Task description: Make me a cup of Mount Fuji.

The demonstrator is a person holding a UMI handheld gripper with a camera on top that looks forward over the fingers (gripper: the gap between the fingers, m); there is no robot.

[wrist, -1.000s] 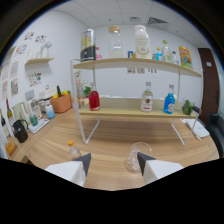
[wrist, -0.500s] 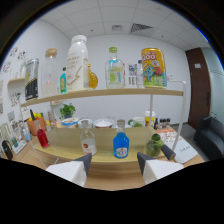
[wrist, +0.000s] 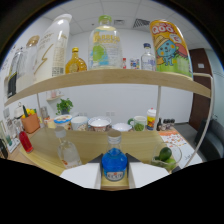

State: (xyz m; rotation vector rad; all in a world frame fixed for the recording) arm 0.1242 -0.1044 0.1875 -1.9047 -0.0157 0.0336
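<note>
A blue bottle (wrist: 114,169) with a clear cap stands on the lower wooden shelf (wrist: 90,141), right between my two fingers. My gripper (wrist: 114,161) is open, with its dark fingertips (wrist: 96,160) close on either side of the bottle's shoulders. I cannot tell whether they touch it. A clear bottle (wrist: 67,150) stands just left of the fingers. Green limes (wrist: 164,154) lie in a glass bowl to the right. Beyond the blue bottle runs a row of cups and bowls (wrist: 99,123).
The upper shelf (wrist: 110,77) carries a tall white bottle (wrist: 50,49), an orange bottle (wrist: 75,62), a big clear bottle (wrist: 105,44) and a Qoo can (wrist: 170,46). A red bottle (wrist: 26,142), an orange holder (wrist: 31,121) and a plant (wrist: 64,106) stand at the left. A metal shelf post (wrist: 158,107) rises on the right.
The gripper has moved in close to the shelf and lined up on the blue bottle, which now stands between the fingers instead of ahead of them.
</note>
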